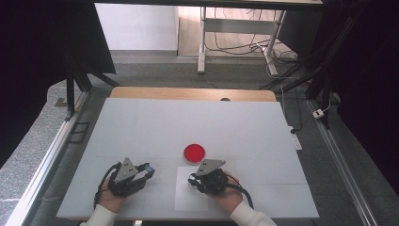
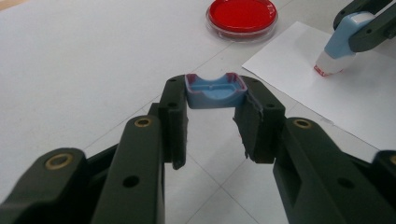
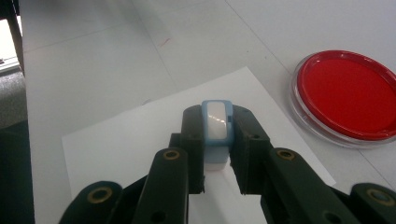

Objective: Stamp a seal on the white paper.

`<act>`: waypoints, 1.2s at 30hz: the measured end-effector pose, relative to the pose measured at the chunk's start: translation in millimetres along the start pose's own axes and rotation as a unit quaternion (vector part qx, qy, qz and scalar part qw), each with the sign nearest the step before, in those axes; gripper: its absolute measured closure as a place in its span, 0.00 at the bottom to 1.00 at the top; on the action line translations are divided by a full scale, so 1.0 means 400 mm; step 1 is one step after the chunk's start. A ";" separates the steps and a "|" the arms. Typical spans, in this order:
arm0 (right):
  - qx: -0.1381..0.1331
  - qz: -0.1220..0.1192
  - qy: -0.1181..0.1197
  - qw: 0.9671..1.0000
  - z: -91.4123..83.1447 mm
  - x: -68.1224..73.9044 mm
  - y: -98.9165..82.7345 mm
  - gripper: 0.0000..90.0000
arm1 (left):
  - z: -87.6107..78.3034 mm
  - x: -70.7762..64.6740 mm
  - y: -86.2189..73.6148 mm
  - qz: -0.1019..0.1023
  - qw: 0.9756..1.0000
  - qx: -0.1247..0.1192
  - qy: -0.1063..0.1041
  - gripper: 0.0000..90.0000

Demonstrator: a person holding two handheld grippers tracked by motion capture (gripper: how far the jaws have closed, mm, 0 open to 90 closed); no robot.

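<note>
Blue stamp (image 3: 217, 133) upright, face pressed on white paper (image 3: 140, 140); its blue cap (image 2: 215, 90) held apart, off table.

The high view looks forward and down from above the person's side, taking in the whole white table (image 1: 141, 127) from well back; the left gripper view rides low and close over the tabletop, facing toward two o'clock across to the red dish (image 2: 242, 16) and the white paper sheet (image 2: 355, 107); the right gripper view sits nearer still, angled down on the same sheet (image 3: 135, 135), the dish (image 3: 352, 95) at two o'clock.
</note>
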State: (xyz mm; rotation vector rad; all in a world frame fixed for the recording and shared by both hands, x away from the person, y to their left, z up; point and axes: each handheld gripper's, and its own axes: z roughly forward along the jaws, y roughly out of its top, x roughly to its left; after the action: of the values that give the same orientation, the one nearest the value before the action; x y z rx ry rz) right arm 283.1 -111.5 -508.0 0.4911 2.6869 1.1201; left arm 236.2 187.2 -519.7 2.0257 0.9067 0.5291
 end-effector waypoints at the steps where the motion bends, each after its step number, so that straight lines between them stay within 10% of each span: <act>1: 0.002 -0.001 0.000 1.000 0.000 0.000 0.000 0.84 | 0.000 0.000 0.000 0.000 1.000 0.000 0.000 0.71; 36: -0.004 0.011 0.005 1.000 0.000 -0.005 -0.008 0.84 | -0.004 -0.001 0.001 -0.003 1.000 -0.001 0.004 0.71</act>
State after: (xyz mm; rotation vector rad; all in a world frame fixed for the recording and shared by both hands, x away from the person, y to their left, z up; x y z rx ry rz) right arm 284.1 -114.2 -510.1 0.5176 2.6898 1.1428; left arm 235.0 187.5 -518.6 2.0203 0.9171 0.5355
